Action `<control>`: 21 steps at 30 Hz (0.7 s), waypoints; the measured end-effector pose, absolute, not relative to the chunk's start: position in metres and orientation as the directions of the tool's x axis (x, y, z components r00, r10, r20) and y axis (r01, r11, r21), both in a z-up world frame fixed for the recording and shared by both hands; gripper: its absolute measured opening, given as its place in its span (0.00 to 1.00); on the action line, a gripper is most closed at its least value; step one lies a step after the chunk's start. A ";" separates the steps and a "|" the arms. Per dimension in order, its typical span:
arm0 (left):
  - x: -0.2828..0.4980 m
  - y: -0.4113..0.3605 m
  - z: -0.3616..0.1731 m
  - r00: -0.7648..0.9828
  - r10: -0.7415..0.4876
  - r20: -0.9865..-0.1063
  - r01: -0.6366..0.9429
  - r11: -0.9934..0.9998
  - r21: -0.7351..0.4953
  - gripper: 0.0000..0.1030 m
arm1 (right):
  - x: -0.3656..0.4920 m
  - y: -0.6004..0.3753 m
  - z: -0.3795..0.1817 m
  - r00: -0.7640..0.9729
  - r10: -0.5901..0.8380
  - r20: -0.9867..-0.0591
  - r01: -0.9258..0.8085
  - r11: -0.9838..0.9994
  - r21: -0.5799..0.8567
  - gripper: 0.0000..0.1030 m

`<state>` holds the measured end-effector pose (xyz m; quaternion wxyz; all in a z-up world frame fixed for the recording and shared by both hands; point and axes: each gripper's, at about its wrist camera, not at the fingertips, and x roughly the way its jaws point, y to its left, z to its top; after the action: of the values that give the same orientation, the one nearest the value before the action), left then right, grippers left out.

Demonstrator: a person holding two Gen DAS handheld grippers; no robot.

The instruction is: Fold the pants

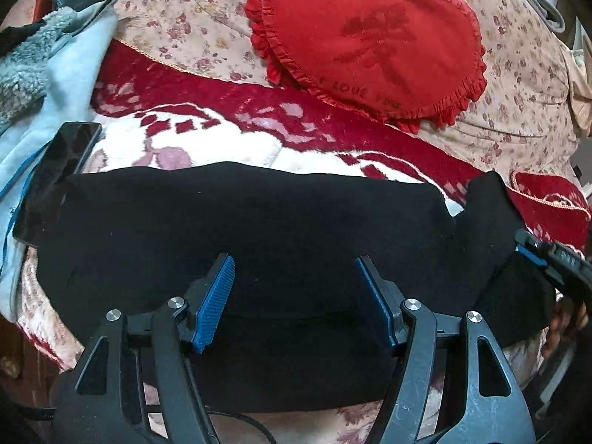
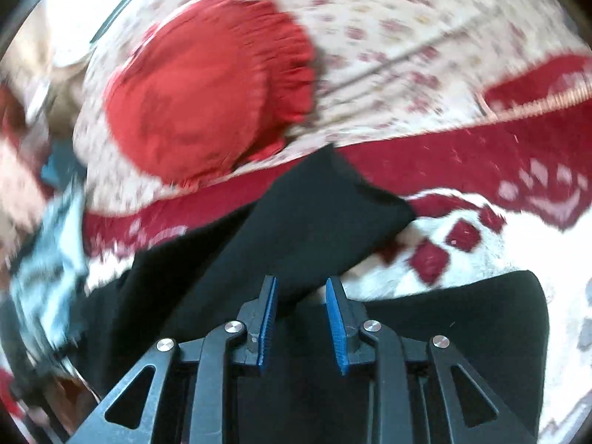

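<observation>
the black pants [image 1: 236, 229] lie on the bed as a long band running crosswise, on the near side of the red frilly pillow [image 1: 366, 37]. the left gripper [image 1: 296, 270], fingers wide apart and empty, hovers over the band's middle. the right gripper [image 2: 300, 290], jaws partly apart and gripping nothing, is nearer the loose leg end that kicks up toward the pillow; i'd guess that arm folds it.

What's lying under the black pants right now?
The black pants lie on a red-and-white patterned blanket, which shows on every side. Their left end overlaps a dark phone. Whatever else sits beneath the cloth is covered and cannot be seen.
</observation>
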<state>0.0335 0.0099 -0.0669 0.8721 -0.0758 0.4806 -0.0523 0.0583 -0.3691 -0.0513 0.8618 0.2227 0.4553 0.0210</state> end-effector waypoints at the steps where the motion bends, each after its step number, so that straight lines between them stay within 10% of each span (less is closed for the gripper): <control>1: 0.035 0.009 -0.068 0.531 -0.164 -0.831 0.017 0.983 -0.184 0.65 | 0.065 -0.373 -0.055 0.582 0.248 -0.774 0.185 0.887 0.423 0.32; 5: 0.036 0.012 -0.069 0.528 -0.168 -0.833 0.012 0.982 -0.191 0.65 | 0.083 -0.383 -0.065 0.613 0.285 -0.737 0.207 0.842 0.498 0.31; 8: 0.036 0.012 -0.068 0.526 -0.166 -0.834 0.015 0.983 -0.185 0.65 | 0.085 -0.383 -0.060 0.621 0.257 -0.741 0.204 0.859 0.469 0.05; 21: 0.026 0.008 -0.062 0.522 -0.196 -0.830 0.027 0.976 -0.214 0.65 | -0.046 -0.404 0.000 0.624 0.157 -0.766 0.217 0.906 0.363 0.04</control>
<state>0.0257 0.0083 -0.0624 0.8681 -0.0874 0.4844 -0.0642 -0.0456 -0.4040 -0.0001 0.8748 0.2158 0.4334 -0.0172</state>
